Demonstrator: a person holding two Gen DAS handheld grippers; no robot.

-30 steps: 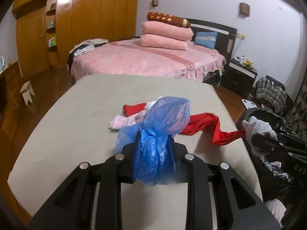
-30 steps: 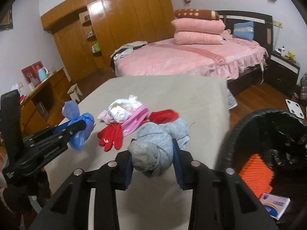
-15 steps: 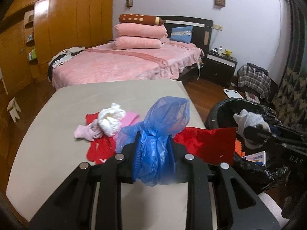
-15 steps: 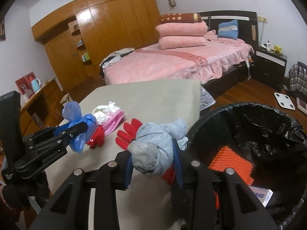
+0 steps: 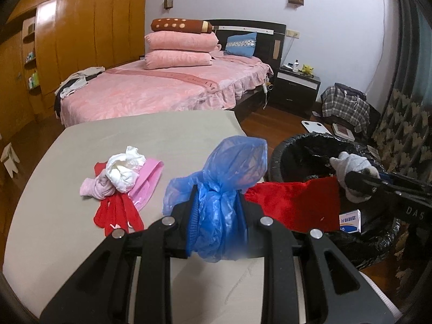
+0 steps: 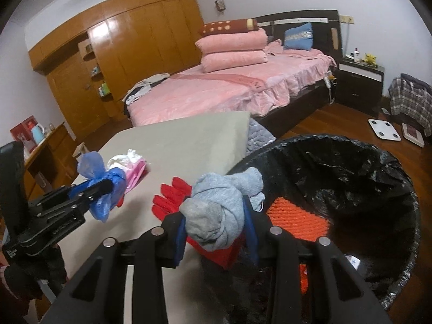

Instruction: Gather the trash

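Note:
My left gripper (image 5: pixel 216 210) is shut on a crumpled blue plastic bag (image 5: pixel 224 186), held above the grey table (image 5: pixel 151 132); it also shows in the right wrist view (image 6: pixel 108 186). My right gripper (image 6: pixel 216 224) is shut on a knotted grey sock (image 6: pixel 218 205), held at the near rim of the black-lined trash bin (image 6: pixel 378 167). From the left wrist view the sock (image 5: pixel 351 164) hangs over the bin (image 5: pixel 297 145). A red glove (image 6: pixel 170 199) drapes from the table edge toward the bin. A white wad (image 5: pixel 124 167), pink items (image 5: pixel 145 181) and a red cloth (image 5: pixel 118 213) lie on the table.
The bin holds an orange ridged piece (image 6: pixel 294 216) and a small blue-white box (image 5: pixel 349 220). A pink bed (image 5: pixel 162 89) stands behind the table, a nightstand (image 5: pixel 297 83) and a plaid bag (image 5: pixel 345 105) to the right, and a white scale (image 6: pixel 383 129) on the floor.
Both grippers swung right toward the bin. The right gripper carried the grey sock from over the table to the bin's rim. The left gripper kept hold of the blue bag.

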